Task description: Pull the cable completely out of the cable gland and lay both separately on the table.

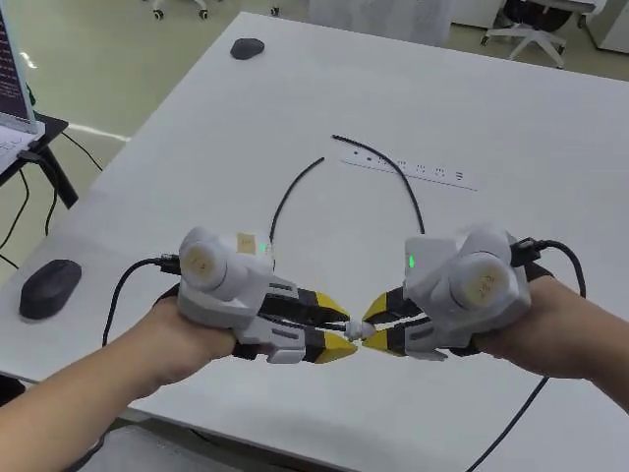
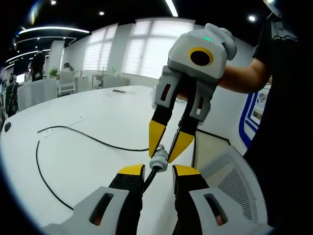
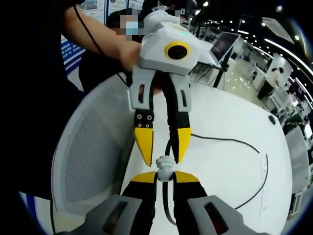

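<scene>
Over the near part of the table [image 1: 413,88], the right gripper [image 1: 374,328] pinches the cable gland [image 3: 165,168]. The left gripper [image 1: 339,329] meets it tip to tip, jaws spread around the black cable [image 2: 150,177], which runs lengthwise between them.

L gripper [image 1: 343,329] & R gripper [image 1: 371,325] held tip-to-tip over table [image 1: 472,108]; cable gland [image 1: 356,331] seen btwn tips; black cable [image 1: 405,184] looped behind.

White desk [image 1: 511,108]; pale floor [image 1: 108,69] at 10 o'clock, office chair [image 1: 536,34] at 1 o'clock. Bright windows [image 2: 142,51], ceiling strip light [image 2: 171,7].
</scene>
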`<state>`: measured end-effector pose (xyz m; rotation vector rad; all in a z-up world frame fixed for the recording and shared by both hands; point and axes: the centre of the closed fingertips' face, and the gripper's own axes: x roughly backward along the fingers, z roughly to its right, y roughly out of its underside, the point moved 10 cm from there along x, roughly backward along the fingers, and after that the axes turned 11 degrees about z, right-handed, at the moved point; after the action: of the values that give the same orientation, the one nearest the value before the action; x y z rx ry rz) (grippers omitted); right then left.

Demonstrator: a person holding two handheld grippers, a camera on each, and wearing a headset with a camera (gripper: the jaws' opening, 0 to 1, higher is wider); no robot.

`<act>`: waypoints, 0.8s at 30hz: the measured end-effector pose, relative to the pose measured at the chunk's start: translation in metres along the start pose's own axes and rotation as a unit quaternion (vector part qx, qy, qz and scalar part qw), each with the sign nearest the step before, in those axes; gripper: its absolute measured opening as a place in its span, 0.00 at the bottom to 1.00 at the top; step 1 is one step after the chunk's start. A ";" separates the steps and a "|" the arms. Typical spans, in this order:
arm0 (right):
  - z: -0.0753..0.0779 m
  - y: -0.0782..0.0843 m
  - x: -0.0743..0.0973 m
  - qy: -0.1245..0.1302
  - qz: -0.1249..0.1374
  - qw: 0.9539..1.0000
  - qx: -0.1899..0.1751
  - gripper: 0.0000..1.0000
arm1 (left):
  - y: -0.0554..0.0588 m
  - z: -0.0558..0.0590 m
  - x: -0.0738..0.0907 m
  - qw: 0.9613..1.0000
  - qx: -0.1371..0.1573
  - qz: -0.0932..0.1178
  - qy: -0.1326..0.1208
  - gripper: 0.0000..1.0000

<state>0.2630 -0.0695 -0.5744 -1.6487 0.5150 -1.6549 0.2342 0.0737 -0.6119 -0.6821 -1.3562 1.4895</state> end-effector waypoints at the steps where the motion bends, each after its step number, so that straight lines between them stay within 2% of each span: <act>1: 0.000 0.000 0.000 0.000 0.000 1.000 0.000 0.07 | 0.000 0.000 0.000 1.000 0.001 0.000 0.000 0.22; 5: 0.000 0.001 -0.002 0.000 0.001 1.000 0.004 0.07 | -0.001 0.000 0.001 1.000 0.002 0.005 -0.001 0.16; 10: -0.002 -0.001 -0.002 -0.001 0.010 1.000 0.005 0.07 | 0.000 0.000 0.002 1.000 0.005 0.000 -0.001 0.16; 17: -0.003 0.001 -0.001 -0.003 0.012 1.000 0.020 0.07 | 0.000 0.002 0.001 1.000 -0.005 0.001 -0.002 0.16; 21: -0.005 0.003 0.002 0.002 0.032 0.999 0.040 0.07 | -0.002 0.003 0.001 1.000 -0.009 0.002 -0.002 0.15; 24: -0.008 0.005 0.003 0.003 0.048 0.998 0.038 0.08 | -0.004 0.004 0.001 1.000 0.002 -0.005 -0.001 0.15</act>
<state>0.2571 -0.0770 -0.5769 -1.5412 0.5207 -1.5906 0.2309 0.0726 -0.6065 -0.6696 -1.3565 1.4846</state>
